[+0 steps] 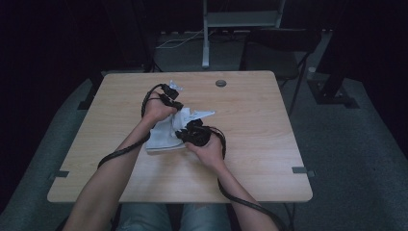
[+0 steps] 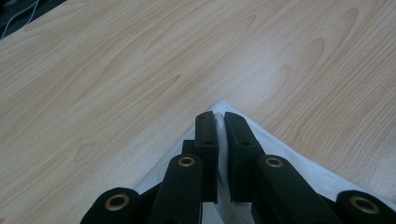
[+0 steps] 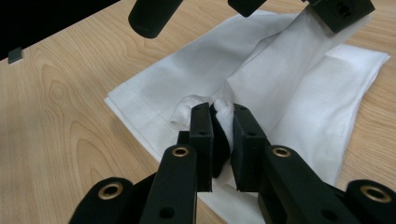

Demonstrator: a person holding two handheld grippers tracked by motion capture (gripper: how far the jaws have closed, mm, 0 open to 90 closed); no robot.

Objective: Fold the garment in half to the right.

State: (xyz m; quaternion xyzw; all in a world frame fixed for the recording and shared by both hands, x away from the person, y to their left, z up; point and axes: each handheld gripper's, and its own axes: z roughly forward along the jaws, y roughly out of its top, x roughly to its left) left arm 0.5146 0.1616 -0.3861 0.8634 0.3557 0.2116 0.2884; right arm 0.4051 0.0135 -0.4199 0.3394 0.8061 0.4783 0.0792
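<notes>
Hands [image 1: 159, 109] low over white cloth [image 1: 161, 137]

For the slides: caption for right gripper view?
Right gripper shut on a fold of white cloth on the wooden table.

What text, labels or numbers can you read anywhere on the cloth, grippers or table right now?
None: no readable text.
White cloth: plain, no label or print.
Left gripper and right gripper: black, unmarked.
Table: bare wood grain; its small round disc is too small to read.
</notes>
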